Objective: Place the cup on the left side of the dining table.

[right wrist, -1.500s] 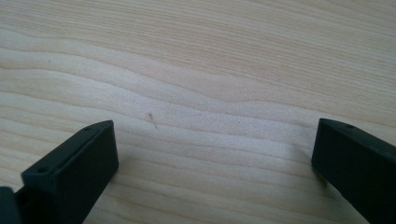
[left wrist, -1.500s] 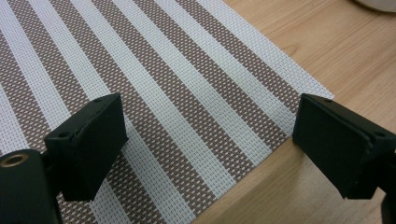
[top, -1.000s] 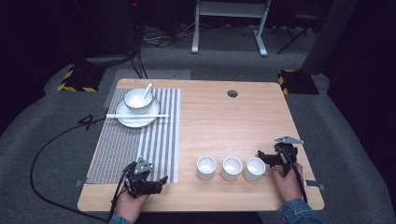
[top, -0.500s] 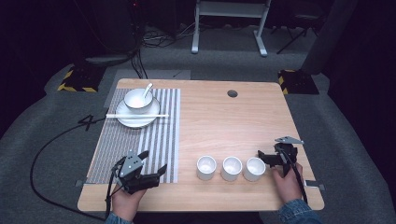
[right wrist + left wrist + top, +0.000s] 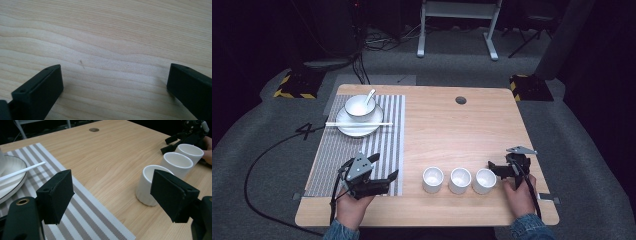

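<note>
Wide shot from above: the wooden bench (image 5: 452, 130) takes up the middle of the floor, with a small dark round hole (image 5: 460, 100) up at its twelve o'clock edge. Over on the nine o'clock side lies the grey striped placemat (image 5: 382, 145), running from the far edge down toward the near one. At the mat's far end sits a white plate (image 5: 357, 127), a white bowl (image 5: 359, 106) on top of it with a white spoon (image 5: 370, 95) leaning out of it, and a white chopstick (image 5: 358, 123) laid flat across the plate's near rim.

Down at six o'clock, three white cups (image 5: 459, 180) stand upright in a tight row on bare wood, just off the mat's corner.

Now the hands. The left gripper (image 5: 384, 170) is at seven o'clock over the mat's near end, jaws spread wide and holding nothing; in the left gripper view the nearest cup (image 5: 150, 186) sits just by its far jaw, the row trailing off toward the other gripper. The right gripper (image 5: 493, 169) is at five o'clock, just beside the last cup in the row; whether it touches, I can't tell. In the right gripper view its jaws gape wide over bare wood grain, nothing between them.
</note>
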Motion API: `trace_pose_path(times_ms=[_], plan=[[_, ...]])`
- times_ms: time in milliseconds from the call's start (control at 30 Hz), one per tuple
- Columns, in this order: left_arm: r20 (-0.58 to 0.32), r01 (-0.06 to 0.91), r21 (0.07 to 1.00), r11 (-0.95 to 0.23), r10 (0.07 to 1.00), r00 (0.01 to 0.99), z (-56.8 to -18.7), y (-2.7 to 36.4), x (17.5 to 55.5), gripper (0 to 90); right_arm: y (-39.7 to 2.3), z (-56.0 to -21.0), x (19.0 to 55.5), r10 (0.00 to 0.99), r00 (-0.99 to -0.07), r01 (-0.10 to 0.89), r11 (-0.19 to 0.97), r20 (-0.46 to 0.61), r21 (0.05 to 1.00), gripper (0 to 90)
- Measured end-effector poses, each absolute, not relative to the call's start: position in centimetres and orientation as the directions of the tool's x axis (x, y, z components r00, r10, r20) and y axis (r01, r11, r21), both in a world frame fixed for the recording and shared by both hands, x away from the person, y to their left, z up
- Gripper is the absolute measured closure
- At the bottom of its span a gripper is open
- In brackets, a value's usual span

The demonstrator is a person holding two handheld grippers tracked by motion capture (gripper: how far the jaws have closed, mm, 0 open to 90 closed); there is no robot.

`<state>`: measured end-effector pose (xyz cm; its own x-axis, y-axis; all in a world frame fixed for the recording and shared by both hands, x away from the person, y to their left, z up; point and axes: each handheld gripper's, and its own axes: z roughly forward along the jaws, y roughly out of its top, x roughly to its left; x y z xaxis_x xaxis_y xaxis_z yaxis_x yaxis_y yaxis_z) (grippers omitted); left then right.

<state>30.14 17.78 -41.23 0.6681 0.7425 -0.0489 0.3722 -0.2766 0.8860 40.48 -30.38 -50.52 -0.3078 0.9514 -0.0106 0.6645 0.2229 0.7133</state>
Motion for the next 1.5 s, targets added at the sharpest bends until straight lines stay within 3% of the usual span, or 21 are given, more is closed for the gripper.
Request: trace_pose_path(times_ms=[467,1233,1500], plan=[[-0.016,0.305,0.904,-0.299,0.689,0.724,-40.6,13.6,32.4,17.9,-30.4,-50.5,40.5,0.951,-0.308,0.665,0.223,-0.011,0.713,0.4],[-0.025,0.284,0.905,-0.317,0.626,0.779,-40.8,8.4,34.3,16.3,-30.4,-50.5,40.5,0.952,-0.305,0.665,0.221,-0.010,0.714,0.4],[-0.046,0.347,0.880,-0.326,0.667,0.744,-42.4,7.2,34.6,15.5,-30.4,-50.5,40.5,0.952,-0.305,0.665,0.220,-0.010,0.714,0.4]])
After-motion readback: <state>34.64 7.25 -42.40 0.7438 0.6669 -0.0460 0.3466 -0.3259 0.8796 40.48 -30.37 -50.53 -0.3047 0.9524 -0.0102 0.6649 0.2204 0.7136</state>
